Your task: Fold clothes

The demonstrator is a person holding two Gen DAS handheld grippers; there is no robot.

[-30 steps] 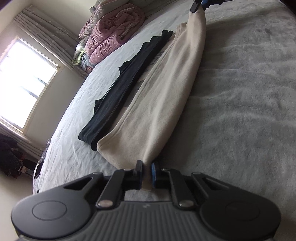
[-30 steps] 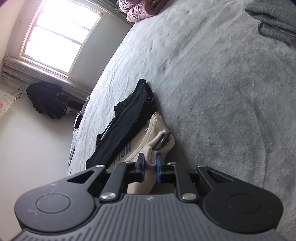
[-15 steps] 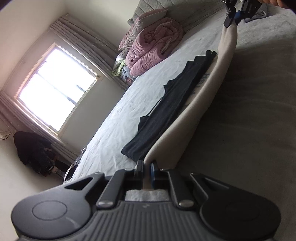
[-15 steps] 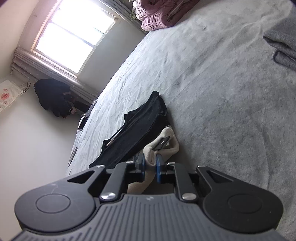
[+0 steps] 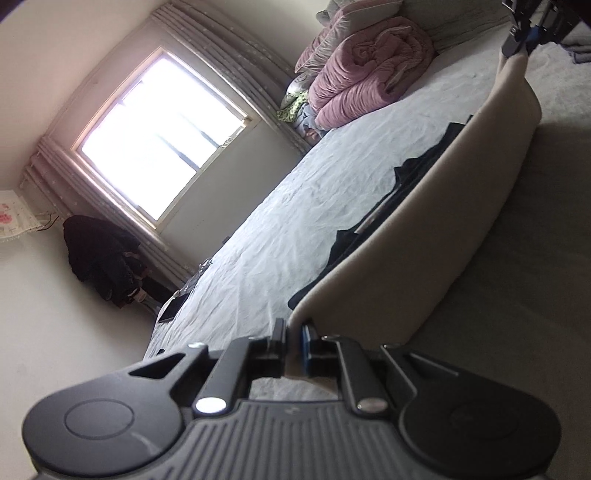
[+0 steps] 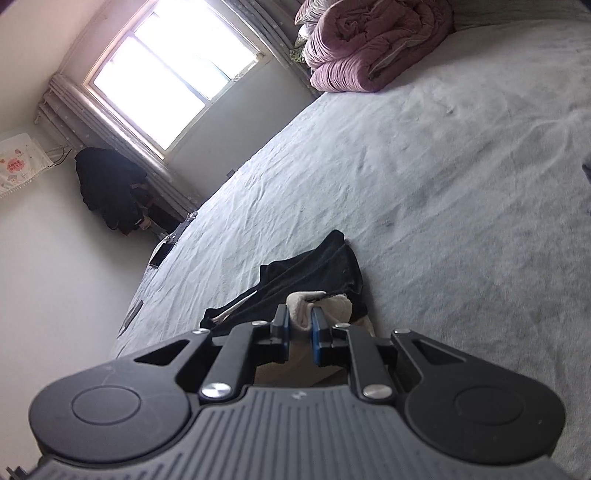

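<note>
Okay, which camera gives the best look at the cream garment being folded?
The left wrist view: the cream garment stretches as a long raised band from the left claw to the right claw. The right wrist view shows only a bunched end pinched in that claw, over black clothing.

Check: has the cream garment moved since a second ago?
Yes. The cream garment, stretched between left claw and right claw, has lifted off the bed, rising clear of the black garment that stays flat.
</note>
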